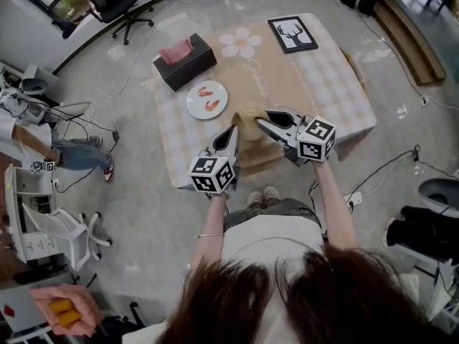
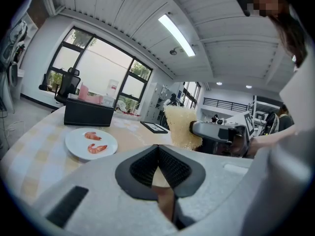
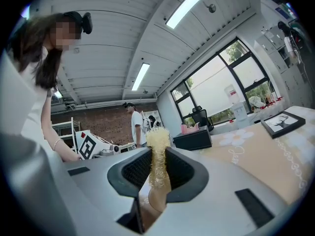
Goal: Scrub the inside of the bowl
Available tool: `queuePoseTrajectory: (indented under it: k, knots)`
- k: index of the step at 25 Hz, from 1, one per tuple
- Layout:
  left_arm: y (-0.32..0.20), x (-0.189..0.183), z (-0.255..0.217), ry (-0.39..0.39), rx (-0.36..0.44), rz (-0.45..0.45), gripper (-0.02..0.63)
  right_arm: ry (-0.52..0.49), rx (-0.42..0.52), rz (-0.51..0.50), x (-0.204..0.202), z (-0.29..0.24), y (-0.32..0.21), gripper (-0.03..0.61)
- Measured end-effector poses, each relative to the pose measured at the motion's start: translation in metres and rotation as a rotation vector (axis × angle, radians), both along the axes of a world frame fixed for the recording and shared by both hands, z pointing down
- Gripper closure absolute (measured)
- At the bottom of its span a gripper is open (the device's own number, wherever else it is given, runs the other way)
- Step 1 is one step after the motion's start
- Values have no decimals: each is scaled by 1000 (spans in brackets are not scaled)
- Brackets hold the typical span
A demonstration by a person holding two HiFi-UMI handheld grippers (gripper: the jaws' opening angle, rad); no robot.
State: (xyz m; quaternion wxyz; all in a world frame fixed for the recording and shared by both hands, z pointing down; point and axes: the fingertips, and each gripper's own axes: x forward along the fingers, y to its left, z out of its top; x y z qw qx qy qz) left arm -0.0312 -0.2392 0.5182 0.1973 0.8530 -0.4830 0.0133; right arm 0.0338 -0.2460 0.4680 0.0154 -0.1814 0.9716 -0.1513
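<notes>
My right gripper (image 1: 259, 122) is shut on a pale yellow mesh scrub pad (image 1: 246, 115), held upright over the table's near edge. In the right gripper view the pad (image 3: 158, 154) stands pinched between the jaws. The left gripper view shows the pad (image 2: 183, 127) sticking up from the right gripper (image 2: 195, 128). My left gripper (image 1: 233, 130) sits just left of it with its jaws (image 2: 158, 147) closed together and nothing clearly between them. A tan rounded shape (image 1: 252, 143) under the pad blends with the table runner; I cannot tell whether it is the bowl.
A white plate (image 1: 206, 99) with two shrimps lies left of the grippers. Behind it stands a black tissue box (image 1: 184, 61). A framed deer picture (image 1: 292, 34) lies at the far right corner of the checked table (image 1: 337, 84). Chairs and cables surround it.
</notes>
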Motion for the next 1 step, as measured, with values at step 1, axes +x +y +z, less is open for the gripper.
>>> queuePoseTrajectory:
  k: [1]
  knots:
    - [0,1,1,0,-1,3,603,-1,0,1,0,0,0,500]
